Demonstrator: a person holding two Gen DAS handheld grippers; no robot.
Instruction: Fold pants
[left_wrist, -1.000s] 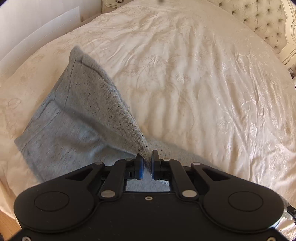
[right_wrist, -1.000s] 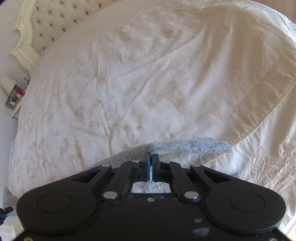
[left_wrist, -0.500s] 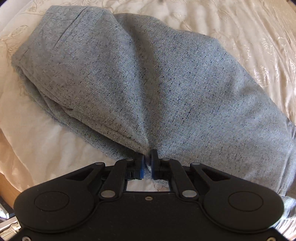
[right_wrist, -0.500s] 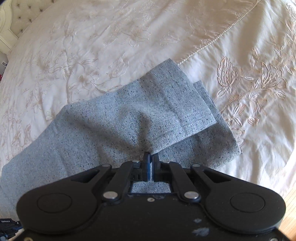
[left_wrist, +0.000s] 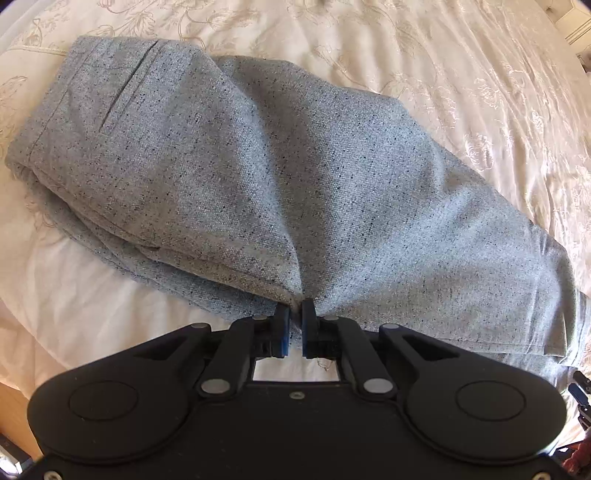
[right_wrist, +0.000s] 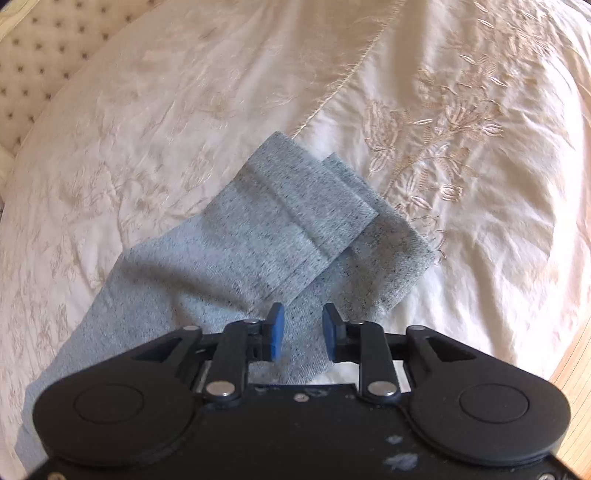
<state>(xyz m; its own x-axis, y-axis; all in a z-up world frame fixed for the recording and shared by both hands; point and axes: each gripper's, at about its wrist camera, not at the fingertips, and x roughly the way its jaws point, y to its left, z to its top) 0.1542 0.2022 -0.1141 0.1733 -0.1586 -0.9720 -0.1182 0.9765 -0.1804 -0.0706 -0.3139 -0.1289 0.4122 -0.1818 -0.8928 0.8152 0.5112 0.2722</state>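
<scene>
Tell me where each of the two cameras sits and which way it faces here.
Left wrist: sits on the left hand-held gripper, looking steeply down at the pants' waist end with a pocket; its fingers pinch the fabric.
Right wrist: sits on the right hand-held gripper, looking down at the pants' leg cuffs; its jaws are opening, fabric between them.
Shared: the same gray pants on the cream bedspread; no hand or sleeve shows.
</scene>
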